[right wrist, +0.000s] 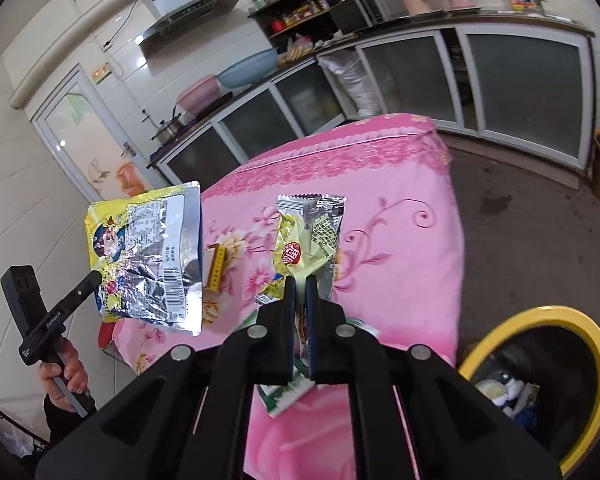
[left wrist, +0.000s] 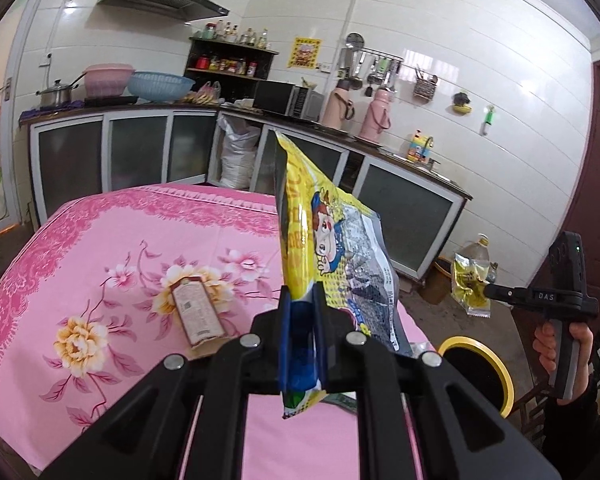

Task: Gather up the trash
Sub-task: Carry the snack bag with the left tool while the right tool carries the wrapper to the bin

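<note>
Above the bench (left wrist: 100,240) we carry two pieces of trash — left gripper (left wrist: 302,300) has its fingers clamped on the bottom edge of the yellow snack bag (left wrist: 332,232), right gripper (right wrist: 300,284) has its fingers clamped on the small wrapper (right wrist: 308,236). The yellow-rimmed bin (right wrist: 596,360) sits on the floor just beside the bench, by our right hand. Risks as we see them: both grips are thin edge pinches, so a fast swing could let the foil slide out; the tall bag could catch the rim and fall outside. The small box (left wrist: 198,312) lies uncollected on the cloth — easy to miss.
</note>
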`<action>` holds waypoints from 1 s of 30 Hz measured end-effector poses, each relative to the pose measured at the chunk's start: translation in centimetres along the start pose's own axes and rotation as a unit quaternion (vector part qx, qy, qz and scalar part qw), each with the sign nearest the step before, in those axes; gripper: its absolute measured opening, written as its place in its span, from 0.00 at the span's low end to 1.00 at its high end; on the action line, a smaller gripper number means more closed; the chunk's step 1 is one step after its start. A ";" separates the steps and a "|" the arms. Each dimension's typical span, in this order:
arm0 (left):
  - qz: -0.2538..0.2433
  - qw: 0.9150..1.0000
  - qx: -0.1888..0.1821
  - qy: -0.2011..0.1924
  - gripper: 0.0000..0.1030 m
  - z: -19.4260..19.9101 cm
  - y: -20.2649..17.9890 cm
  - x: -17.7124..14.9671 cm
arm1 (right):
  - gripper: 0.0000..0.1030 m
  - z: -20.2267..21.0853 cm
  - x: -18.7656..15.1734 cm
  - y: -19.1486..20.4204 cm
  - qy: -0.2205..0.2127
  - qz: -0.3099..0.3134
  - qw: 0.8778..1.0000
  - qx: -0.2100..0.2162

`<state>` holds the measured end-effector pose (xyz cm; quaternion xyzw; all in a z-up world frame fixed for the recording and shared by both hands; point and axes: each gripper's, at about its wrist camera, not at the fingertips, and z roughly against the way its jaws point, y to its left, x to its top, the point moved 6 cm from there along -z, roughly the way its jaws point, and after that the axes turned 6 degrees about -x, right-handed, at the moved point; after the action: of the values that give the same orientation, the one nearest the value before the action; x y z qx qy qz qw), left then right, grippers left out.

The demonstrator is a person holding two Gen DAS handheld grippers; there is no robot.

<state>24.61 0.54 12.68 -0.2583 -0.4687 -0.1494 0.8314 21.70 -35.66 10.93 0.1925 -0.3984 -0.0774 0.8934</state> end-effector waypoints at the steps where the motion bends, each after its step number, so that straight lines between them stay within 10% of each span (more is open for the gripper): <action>1: -0.004 1.000 -0.004 0.002 0.09 -0.2 -0.6 0.0 | 0.04 0.5 -0.2 -0.7 -0.003 -0.004 1.000 -0.004; 30: -0.118 0.971 -0.196 0.074 0.09 -11.5 -22.5 -2.6 | 0.04 14.4 -9.3 -16.0 -0.070 -0.109 0.980 -0.148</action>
<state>20.29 -24.48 12.10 -0.3471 -0.3947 -0.3538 0.7737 5.03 -51.58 6.82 0.0945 -0.4205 -0.2457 0.8683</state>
